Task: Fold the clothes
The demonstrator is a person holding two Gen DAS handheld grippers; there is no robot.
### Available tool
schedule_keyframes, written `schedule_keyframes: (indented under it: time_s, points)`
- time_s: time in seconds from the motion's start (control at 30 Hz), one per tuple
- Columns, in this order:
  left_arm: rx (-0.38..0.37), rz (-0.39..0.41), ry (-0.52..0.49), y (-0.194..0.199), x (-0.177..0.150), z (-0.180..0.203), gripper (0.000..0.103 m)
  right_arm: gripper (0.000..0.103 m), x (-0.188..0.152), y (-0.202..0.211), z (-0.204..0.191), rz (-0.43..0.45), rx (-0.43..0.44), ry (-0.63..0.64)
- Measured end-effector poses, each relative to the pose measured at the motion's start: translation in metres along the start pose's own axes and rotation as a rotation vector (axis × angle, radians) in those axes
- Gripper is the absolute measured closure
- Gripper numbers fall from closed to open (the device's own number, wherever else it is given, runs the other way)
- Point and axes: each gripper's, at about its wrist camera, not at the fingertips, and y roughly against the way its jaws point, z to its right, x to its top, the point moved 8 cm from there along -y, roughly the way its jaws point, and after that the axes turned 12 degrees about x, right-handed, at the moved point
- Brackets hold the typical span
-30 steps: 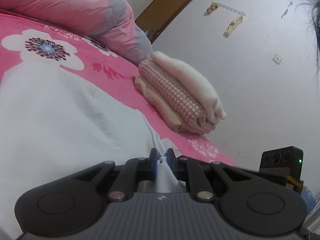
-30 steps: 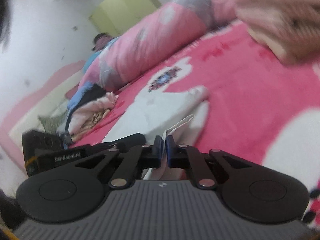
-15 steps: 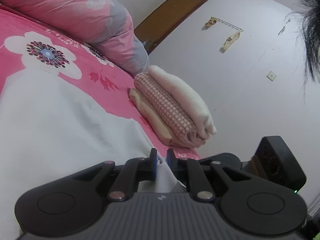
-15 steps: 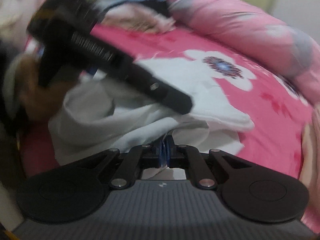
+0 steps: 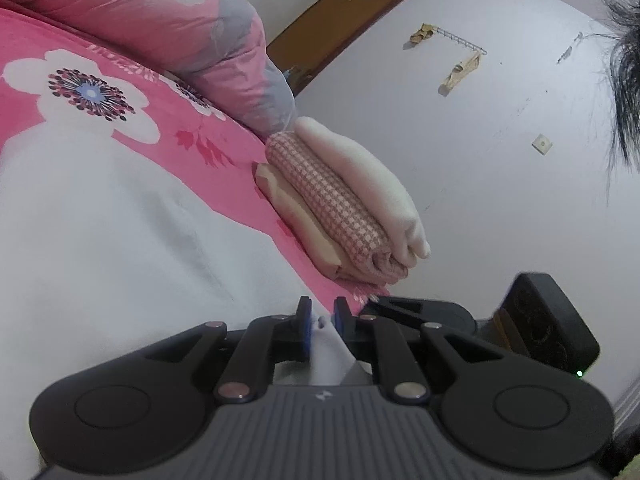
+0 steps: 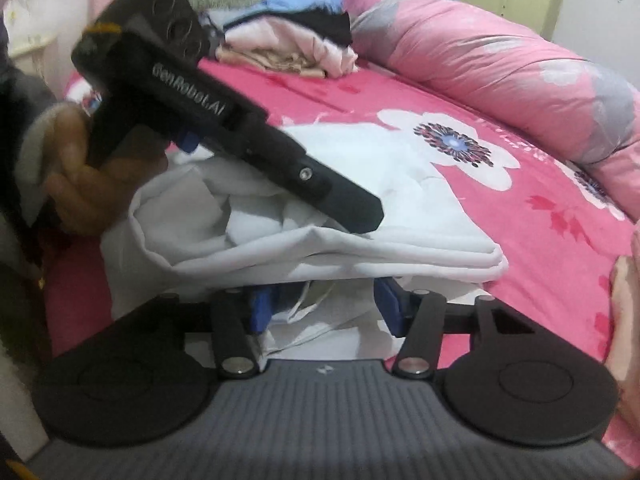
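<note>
The white garment lies folded over on the pink floral bed, centre frame. The left gripper pinches a fabric edge, likely anchoring the fold; the right gripper is spread wide, grasping nothing, fabric lying loose between its jaws.

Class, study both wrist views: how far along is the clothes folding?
Done: three folded garments sit stacked on the pink bedsheet. In hand: the white garment is partly folded; the left gripper pinches its edge, the right gripper is open. Left: the unfolded clothes pile by the rolled quilt.
</note>
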Motion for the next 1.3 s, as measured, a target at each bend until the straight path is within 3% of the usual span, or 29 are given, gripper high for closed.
schedule_keyframes:
  time_s: [0.17, 0.27, 0.43, 0.5, 0.6, 0.7, 0.8, 0.93, 1.03, 1.13, 1.2, 1.3]
  points:
    - [0.017, -0.027, 0.003, -0.007, -0.002, 0.0, 0.087, 0.044, -0.005, -0.014, 0.007, 0.036, 0.114, -0.032]
    - [0.034, -0.044, 0.0, -0.012, -0.004, -0.001, 0.085, 0.042, -0.012, 0.004, 0.011, 0.073, 0.138, -0.108]
    - [0.08, -0.087, -0.041, -0.024, -0.011, 0.003, 0.074, 0.04, -0.042, 0.053, 0.021, 0.162, 0.053, -0.264]
    - [0.091, -0.091, -0.057, -0.026, -0.013, 0.006, 0.064, 0.04, -0.06, 0.078, 0.029, 0.238, -0.029, -0.373]
    - [0.1, -0.044, -0.03, -0.015, -0.003, 0.009, 0.042, 0.04, -0.076, 0.109, 0.033, 0.387, -0.13, -0.533]
    - [0.112, 0.019, -0.02, 0.003, 0.013, 0.012, 0.036, 0.041, -0.065, 0.12, 0.011, 0.477, -0.169, -0.506]
    - [0.138, 0.081, -0.031, 0.025, 0.028, 0.014, 0.035, 0.046, -0.036, 0.114, -0.018, 0.518, -0.118, -0.41]
    - [0.22, 0.113, -0.131, 0.055, 0.032, 0.017, 0.033, 0.078, -0.001, 0.081, -0.052, 0.456, -0.044, -0.262]
    - [0.301, 0.1, -0.292, 0.069, 0.018, 0.023, 0.034, 0.091, -0.003, 0.051, -0.056, 0.351, -0.059, -0.254]
    - [0.354, 0.054, -0.464, 0.072, -0.008, 0.028, 0.033, 0.098, -0.033, 0.026, -0.039, 0.239, -0.129, -0.367]
    - [0.387, 0.023, -0.572, 0.068, -0.026, 0.03, 0.033, 0.1, -0.046, 0.025, -0.041, 0.245, -0.153, -0.44]
    - [0.403, 0.025, -0.646, 0.066, -0.038, 0.033, 0.033, 0.1, -0.045, 0.039, -0.048, 0.281, -0.206, -0.498]
